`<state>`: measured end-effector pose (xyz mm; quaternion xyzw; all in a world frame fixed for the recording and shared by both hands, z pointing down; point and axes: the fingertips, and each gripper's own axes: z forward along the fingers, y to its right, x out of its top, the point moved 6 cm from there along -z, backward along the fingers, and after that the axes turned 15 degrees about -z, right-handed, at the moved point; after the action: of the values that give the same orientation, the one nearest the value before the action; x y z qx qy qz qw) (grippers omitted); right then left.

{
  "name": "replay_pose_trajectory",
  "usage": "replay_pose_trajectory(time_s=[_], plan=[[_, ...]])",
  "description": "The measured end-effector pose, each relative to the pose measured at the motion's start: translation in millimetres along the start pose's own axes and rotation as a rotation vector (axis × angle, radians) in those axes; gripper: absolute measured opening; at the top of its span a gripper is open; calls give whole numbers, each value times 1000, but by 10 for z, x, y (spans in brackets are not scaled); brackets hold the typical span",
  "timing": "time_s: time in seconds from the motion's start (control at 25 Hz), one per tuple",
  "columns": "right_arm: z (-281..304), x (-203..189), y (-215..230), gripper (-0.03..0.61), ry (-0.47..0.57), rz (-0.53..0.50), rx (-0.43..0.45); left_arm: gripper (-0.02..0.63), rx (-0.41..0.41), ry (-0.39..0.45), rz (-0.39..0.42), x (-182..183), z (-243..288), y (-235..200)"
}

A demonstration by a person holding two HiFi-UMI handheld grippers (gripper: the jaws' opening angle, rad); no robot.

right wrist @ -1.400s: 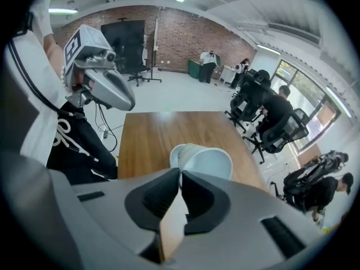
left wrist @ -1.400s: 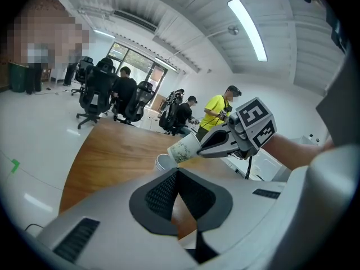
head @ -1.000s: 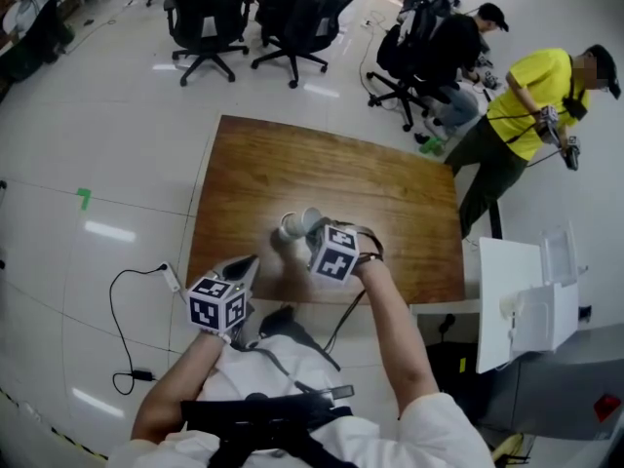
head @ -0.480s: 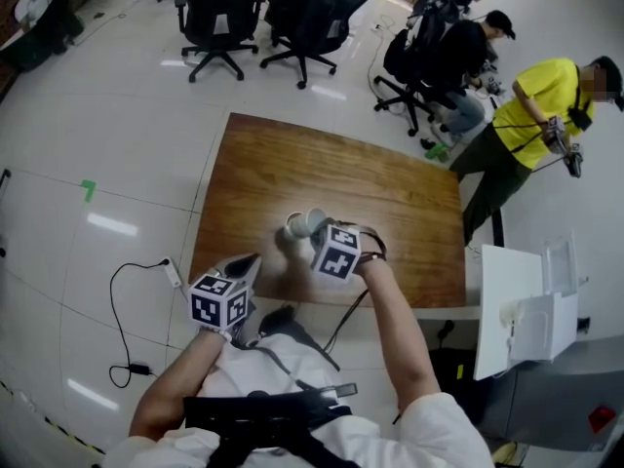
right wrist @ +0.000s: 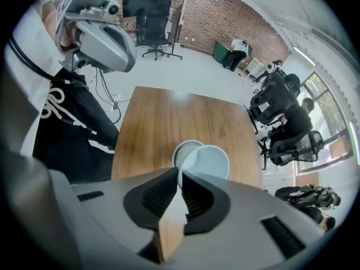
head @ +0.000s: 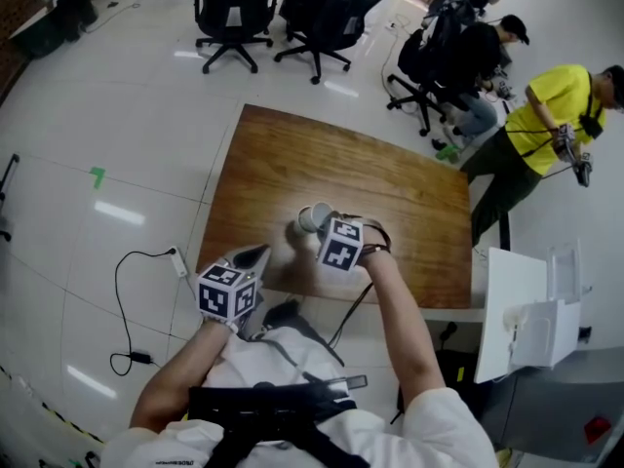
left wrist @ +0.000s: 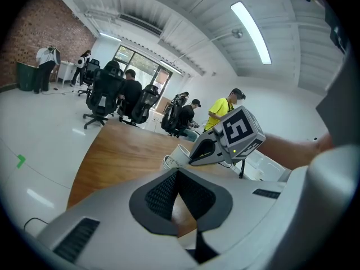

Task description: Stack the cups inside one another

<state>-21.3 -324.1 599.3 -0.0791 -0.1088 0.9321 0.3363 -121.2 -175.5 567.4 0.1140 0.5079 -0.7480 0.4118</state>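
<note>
Count: two cups, two grippers, one table; no other task items on the wood.

Location: both cups sit together on the table (right wrist: 169, 114), about mid-width and nearer its near edge than its far one. The standing cup (right wrist: 185, 149) is upright with its mouth up; the tilted cup (right wrist: 209, 161) leans just right of it, rims touching or nearly so.

Right gripper (right wrist: 180, 176): points steeply down over the pair. Its jaws have just been opening a little, yet the gap is narrow and the near wall of the tilted cup runs up between them. The pads appear to rest on that wall, though the view is too tight to say how firmly they press.

Left gripper (left wrist: 178, 176): at the near left edge of the table, apart from the cups; jaws pressed together, nothing between them.

Handling, judged: thin white disposable cups; very light, so a nudge will slide or tip them; the wall is soft and will dent under a hard pinch; the surface looks smooth and somewhat slippery. Best hold is at the rim, one pad inside and one outside, as the rolled lip is the stiffest part; light pressure only. The standing cup may need steadying while the other is seated.
</note>
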Motion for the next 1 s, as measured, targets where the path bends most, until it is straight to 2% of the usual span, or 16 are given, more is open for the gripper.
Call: replay_pose_trajectory(time_s=[0.6,0.76,1.0], plan=[[-4,94,54,52,14,-13,-67,-3,6,6,-10,4,-86,-86],[-45,120,52,82,40,5,-86,-3,0,4,-10,7,-93,-82],[-100,97,38,83,26,26,-118,-3,-13,4,-5,-2,-120,-88]])
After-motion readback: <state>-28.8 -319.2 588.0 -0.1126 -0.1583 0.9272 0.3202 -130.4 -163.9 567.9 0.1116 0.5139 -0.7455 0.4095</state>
